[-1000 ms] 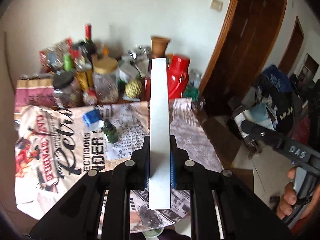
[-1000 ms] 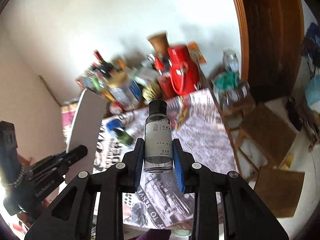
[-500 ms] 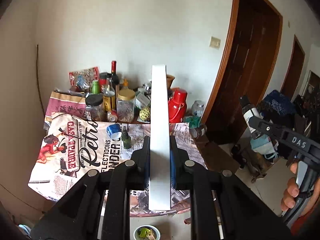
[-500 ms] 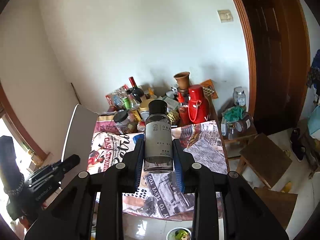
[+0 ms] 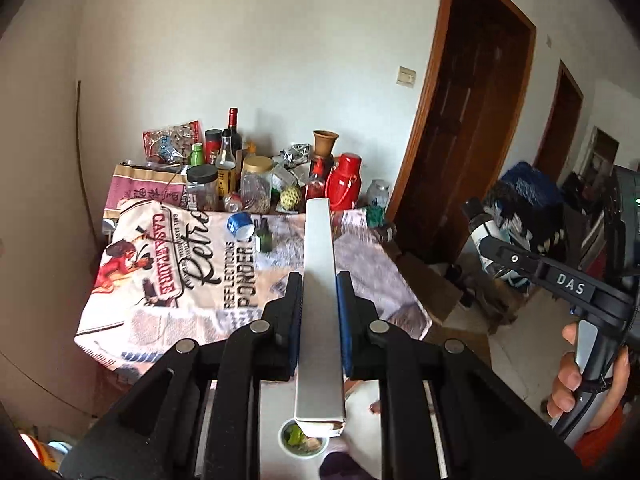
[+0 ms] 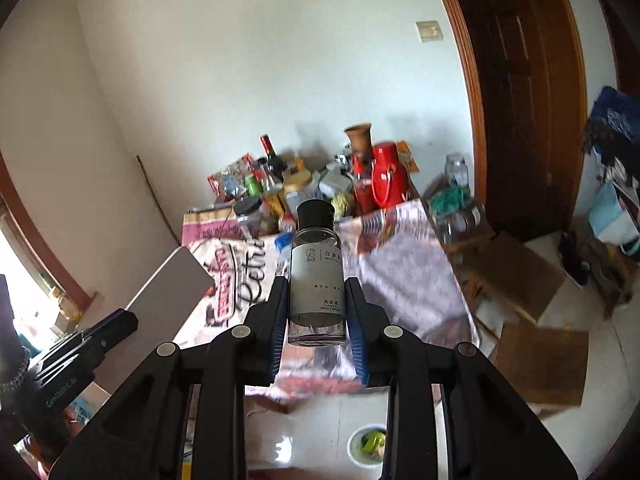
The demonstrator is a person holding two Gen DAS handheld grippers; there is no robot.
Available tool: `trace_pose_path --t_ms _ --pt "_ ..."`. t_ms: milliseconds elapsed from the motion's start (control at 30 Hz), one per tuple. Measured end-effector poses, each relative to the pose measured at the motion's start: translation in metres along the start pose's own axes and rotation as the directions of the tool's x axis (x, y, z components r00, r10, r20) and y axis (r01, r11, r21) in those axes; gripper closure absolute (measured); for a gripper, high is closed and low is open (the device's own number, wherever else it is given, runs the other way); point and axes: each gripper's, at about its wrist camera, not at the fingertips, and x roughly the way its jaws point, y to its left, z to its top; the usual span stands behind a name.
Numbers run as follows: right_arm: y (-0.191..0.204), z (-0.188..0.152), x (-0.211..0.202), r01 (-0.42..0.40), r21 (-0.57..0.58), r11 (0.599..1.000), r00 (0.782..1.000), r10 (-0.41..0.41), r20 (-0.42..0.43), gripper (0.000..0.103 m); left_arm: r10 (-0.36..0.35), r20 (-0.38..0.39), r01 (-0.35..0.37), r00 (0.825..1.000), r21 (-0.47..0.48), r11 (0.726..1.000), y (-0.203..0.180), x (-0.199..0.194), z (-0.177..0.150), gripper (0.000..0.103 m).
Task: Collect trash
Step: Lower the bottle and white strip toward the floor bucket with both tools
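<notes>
Clearly, the left gripper [image 5: 318, 312] pinches a long flat white box [image 5: 319, 280] edge-on between its blue-padded fingers; the box runs from 12 to 6 o'clock through the left view, its open end at 6 o'clock over a small bin [image 5: 304, 438] of green scraps on the floor. The right gripper [image 6: 317, 308] pinches a clear bottle [image 6: 317, 280] with a black cap, upright, its grey label bearing Chinese characters and small print too fine to read. Seen at 3 o'clock from the left camera, that tool reads "DAS", with a hand [image 5: 588, 376] on its handle. Beyond, the counter [image 5: 380, 276] wears a cloth printed "CASA", "Retro", "REFLECTIONS" and "PONDER". A red flask [image 5: 344, 180] stands at its far edge among jars and bottles.
</notes>
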Motion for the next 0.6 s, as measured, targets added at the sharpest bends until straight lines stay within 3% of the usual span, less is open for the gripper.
trace_pose_path --t_ms 367,600 --pt "0.002 -0.070 -0.030 0.054 0.078 0.995 0.993 -0.046 -0.105 0.077 -0.068 -0.126 0.071 0.990 0.019 0.997 -0.012 -0.022 -0.056 0.088" --pt "-0.012 -0.090 -0.020 0.059 0.059 0.997 0.984 -0.048 -0.173 0.077 -0.038 -0.208 0.037 0.977 -0.009 0.999 -0.018 0.000 -0.084 0.088"
